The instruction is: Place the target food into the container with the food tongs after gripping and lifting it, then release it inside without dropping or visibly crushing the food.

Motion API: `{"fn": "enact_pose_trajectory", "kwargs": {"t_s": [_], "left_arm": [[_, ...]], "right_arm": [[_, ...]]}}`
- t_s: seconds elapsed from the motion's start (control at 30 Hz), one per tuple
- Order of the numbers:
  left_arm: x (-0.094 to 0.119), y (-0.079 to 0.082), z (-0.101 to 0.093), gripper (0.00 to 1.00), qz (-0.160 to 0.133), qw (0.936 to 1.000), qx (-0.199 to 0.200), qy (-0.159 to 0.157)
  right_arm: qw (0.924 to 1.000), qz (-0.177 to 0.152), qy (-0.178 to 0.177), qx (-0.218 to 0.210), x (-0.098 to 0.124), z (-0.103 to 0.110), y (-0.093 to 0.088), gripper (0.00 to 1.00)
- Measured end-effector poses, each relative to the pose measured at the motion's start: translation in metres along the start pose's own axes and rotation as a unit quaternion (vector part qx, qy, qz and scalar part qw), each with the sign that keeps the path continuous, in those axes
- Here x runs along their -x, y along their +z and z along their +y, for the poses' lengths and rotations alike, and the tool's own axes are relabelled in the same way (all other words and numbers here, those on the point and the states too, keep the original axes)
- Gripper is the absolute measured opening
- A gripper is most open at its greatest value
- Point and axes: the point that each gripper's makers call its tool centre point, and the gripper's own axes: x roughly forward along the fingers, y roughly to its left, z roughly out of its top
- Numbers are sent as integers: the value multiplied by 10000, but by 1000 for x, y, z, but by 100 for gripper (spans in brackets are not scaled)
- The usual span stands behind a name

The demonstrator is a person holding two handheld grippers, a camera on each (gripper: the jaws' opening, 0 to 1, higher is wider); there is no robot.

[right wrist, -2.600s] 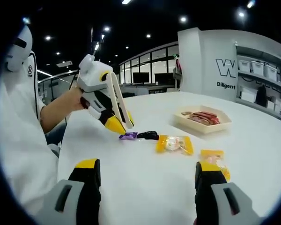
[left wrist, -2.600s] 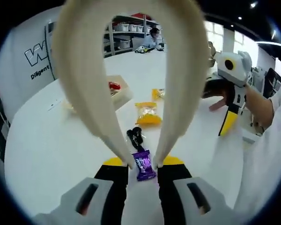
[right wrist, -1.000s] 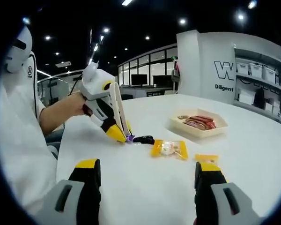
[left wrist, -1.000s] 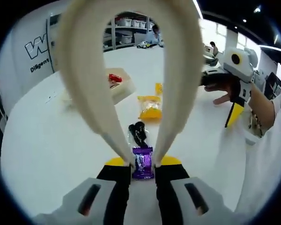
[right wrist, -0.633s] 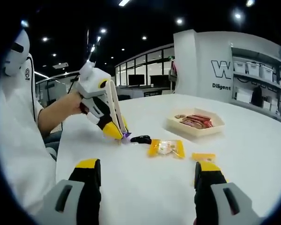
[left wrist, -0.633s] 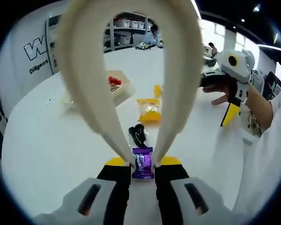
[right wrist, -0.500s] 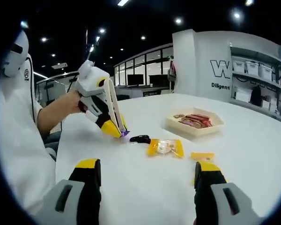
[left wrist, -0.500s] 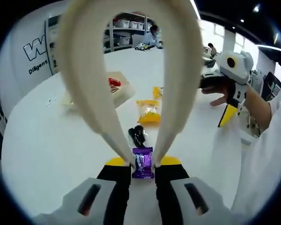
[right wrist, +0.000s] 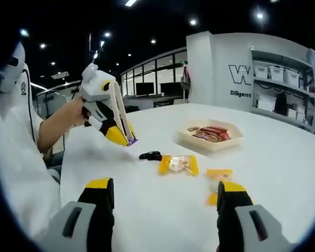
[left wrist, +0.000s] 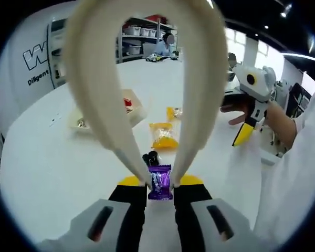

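In the left gripper view, the left gripper (left wrist: pixel 160 185) clamps a pair of cream food tongs (left wrist: pixel 147 79), and the tong tips pinch a purple-wrapped candy (left wrist: pixel 160 183) between them. The right gripper view shows what that close view cannot: the candy (right wrist: pixel 132 141) hangs clear above the white table (right wrist: pixel 283 173), well apart from the black-wrapped candy (right wrist: pixel 150 155) lying below it.

The right gripper (right wrist: pixel 165 197) has its jaws spread wide with nothing between them; in the left gripper view it appears as a white and yellow tool (left wrist: pixel 250 100) in the person's hand (left wrist: pixel 236 107).

A second ago the purple candy sat down by the table next to the black one; now it is raised and the gap between them has grown (the cameras have shifted too, so part of that change is only framing).

A shallow cream tray (right wrist: pixel 210 137) holds reddish strips of food, apparently sausage or bacon. A yellow snack packet (right wrist: pixel 178 164) lies near the black candy, and a second yellow packet (right wrist: pixel 216 178) is partly hidden behind the right gripper's jaw. In the left gripper view the tongs cover much of the tray (left wrist: pixel 139 107).
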Motion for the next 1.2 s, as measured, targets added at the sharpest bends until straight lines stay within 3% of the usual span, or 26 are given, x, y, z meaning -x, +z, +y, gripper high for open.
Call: {"fn": "enact_pose_trajectory", "kwargs": {"t_s": [0.57, 0.77, 1.2], "left_arm": [[0, 45, 33, 18, -231, 9994, -257, -69], [-4, 65, 51, 18, -303, 9989, -359, 59], [-24, 86, 86, 18, -255, 9989, -282, 274]], "right_arm": [[9998, 23, -155, -89, 4, -5, 1, 79], [9997, 37, -204, -93, 5, -8, 1, 79], [9995, 83, -280, -78, 7, -13, 1, 79]]}}
